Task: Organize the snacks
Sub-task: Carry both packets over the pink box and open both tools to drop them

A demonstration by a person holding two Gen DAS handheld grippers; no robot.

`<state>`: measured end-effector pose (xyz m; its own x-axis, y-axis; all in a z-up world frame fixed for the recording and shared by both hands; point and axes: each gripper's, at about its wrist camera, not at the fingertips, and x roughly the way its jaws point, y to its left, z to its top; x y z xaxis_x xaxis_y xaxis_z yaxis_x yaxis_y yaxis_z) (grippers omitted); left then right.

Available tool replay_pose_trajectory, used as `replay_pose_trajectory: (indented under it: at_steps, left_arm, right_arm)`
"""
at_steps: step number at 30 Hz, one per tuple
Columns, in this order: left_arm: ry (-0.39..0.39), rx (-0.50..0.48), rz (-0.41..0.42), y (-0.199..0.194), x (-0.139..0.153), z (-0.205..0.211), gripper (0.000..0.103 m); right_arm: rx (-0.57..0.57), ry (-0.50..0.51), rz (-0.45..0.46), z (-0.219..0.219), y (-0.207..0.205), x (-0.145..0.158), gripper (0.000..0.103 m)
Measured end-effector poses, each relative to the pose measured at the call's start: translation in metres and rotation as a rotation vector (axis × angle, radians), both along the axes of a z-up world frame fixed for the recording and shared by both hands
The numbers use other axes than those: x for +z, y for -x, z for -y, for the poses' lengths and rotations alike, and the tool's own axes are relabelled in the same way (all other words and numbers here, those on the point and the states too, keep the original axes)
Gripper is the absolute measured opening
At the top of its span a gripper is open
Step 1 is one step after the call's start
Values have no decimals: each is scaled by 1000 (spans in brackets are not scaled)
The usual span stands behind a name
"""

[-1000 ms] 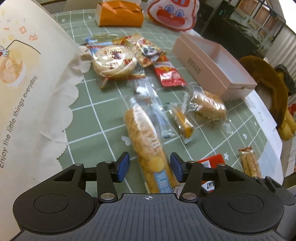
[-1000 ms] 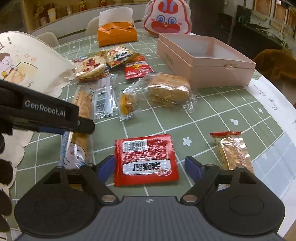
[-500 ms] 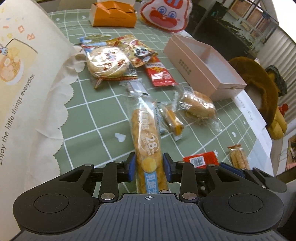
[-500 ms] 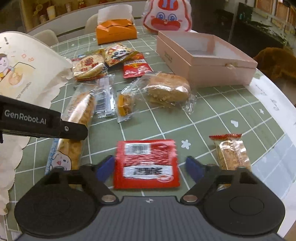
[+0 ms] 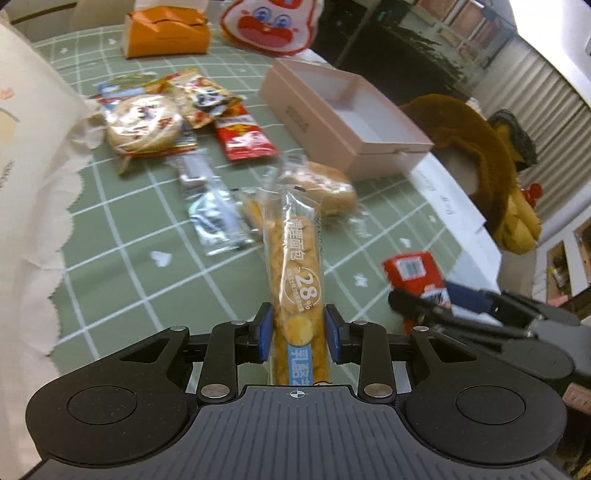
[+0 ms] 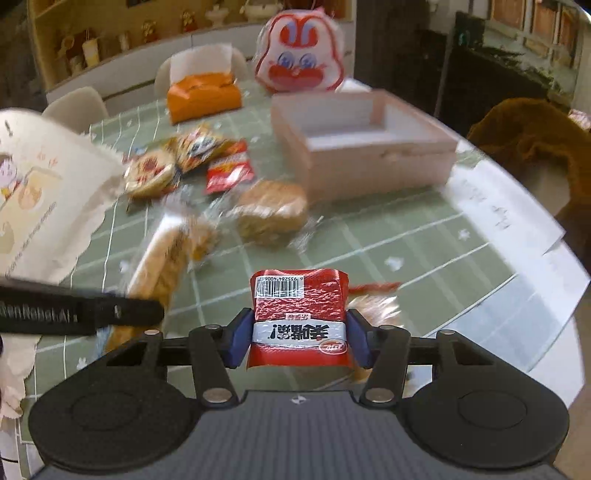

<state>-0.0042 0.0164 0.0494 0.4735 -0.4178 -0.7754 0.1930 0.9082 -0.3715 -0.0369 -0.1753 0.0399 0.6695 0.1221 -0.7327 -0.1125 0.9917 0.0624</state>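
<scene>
- While both our tools close in, our left gripper [image 5: 298, 332] pinches a long bread stick [image 5: 300, 284], its far end pointing across the green table [image 5: 122, 236].
- Our right gripper [image 6: 298, 338] squeezes a red packet [image 6: 299, 317], bowing it.
- Farther off, right of the loose snacks, sits the pink box [image 6: 373, 158], open.

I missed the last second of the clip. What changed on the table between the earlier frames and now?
The left gripper closed on the long bread stick and raised it off the table; its jaws are closing a little more. The right gripper is closing on the red packet, squeezed between its pads and lifted too. The pink box, the other snacks and the orange tissue box stayed put.
</scene>
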Motion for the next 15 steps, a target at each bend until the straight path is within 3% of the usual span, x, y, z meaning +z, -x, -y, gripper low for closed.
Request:
replay_pose_trajectory:
  at_steps: [8, 15]
  left_arm:
    - [48, -88, 26, -14, 29, 40, 34]
    - [86, -130, 139, -78, 89, 78, 34]
  right_arm:
    - [-37, 25, 50, 39, -4, 34, 53]
    - [-54, 29, 189, 87, -41, 107, 53]
